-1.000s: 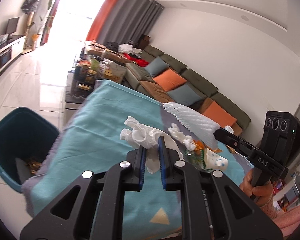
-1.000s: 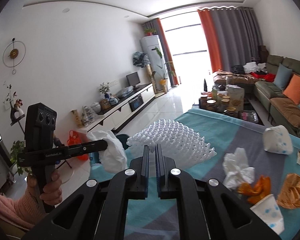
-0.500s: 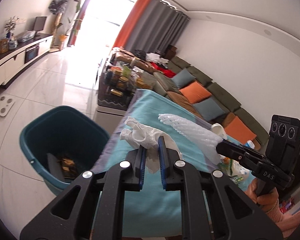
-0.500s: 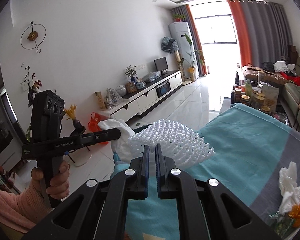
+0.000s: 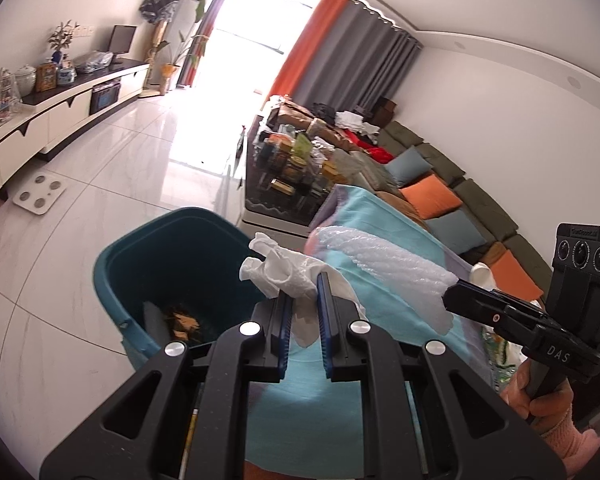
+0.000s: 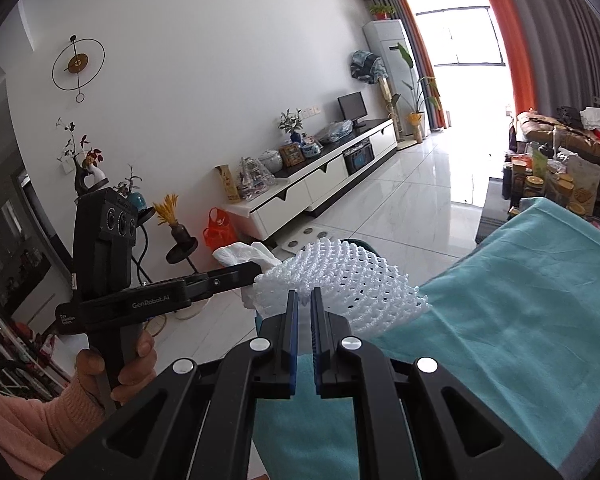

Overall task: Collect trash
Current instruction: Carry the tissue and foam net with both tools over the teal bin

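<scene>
My left gripper (image 5: pixel 301 280) is shut on a crumpled white tissue (image 5: pixel 276 270), held just past the edge of the teal-covered table (image 5: pixel 380 344), near the rim of a dark teal bin (image 5: pixel 140 264). The bin stands on the floor and has orange scraps at its bottom. My right gripper (image 6: pixel 305 298) is shut on a white foam fruit net (image 6: pixel 352 280), which fans out above the table's edge. In the left wrist view the net (image 5: pixel 384 268) sticks out from the right gripper (image 5: pixel 450 298). In the right wrist view the left gripper (image 6: pixel 256 270) carries the tissue (image 6: pixel 244 252) just left of the net.
A glass coffee table (image 5: pixel 292 176) crowded with jars stands beyond the bin. A sofa with orange and blue cushions (image 5: pixel 432 196) runs along the right wall. A white TV cabinet (image 6: pixel 320 176) lines the far wall, with a bathroom scale (image 5: pixel 40 196) on the tiled floor.
Both grippers have swung left off the table toward the bin, each still holding its piece. The bin now sits much closer under the tissue. The other trash on the table has left view.
</scene>
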`<state>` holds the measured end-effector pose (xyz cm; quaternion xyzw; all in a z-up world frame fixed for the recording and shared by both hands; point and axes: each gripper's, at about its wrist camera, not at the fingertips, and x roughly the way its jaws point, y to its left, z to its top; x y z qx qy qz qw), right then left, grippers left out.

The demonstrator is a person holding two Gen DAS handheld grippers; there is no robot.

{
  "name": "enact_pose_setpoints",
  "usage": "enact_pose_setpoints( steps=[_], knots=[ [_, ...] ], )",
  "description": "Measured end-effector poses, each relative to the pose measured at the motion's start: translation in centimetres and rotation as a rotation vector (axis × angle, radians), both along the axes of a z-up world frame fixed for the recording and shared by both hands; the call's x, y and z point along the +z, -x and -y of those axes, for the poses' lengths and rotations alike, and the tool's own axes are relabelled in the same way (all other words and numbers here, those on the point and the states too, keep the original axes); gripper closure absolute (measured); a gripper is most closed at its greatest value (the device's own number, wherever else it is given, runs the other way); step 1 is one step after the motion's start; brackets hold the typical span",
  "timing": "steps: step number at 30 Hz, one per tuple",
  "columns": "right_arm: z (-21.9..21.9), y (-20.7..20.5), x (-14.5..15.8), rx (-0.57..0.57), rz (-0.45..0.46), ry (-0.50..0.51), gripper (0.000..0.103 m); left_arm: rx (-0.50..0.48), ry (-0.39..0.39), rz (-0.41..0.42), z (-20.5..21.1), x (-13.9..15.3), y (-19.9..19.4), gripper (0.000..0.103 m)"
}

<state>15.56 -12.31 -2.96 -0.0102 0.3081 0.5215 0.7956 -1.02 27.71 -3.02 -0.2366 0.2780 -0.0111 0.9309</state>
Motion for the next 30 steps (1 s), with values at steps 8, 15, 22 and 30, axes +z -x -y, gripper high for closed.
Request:
enact_pose_setpoints(
  steps=[8,15,22,30],
  knots=[
    [-3.3,-0.8,-0.6,0.047,-0.037,0.018,0.098,0.054,0.009,-0.026,-2.5,-1.1,-0.2,0.09],
    [-5.8,-1.6,-1.2,0.066,-0.062,0.034,0.098,0.087,-0.003,-0.062,-3.8,-2.1,-1.0,0.09],
    [-8.1,-3.2,-2.3,0.076,-0.127,0.049,0.098,0.113,-0.025,-0.097,-4.4,-3.0,-2.0,0.089],
    [-10.2,-4.7,-4.1,0.061,-0.203,0.095,0.098,0.135,-0.036,-0.14,-4.5,-4.6,-3.8,0.089]
  ],
)
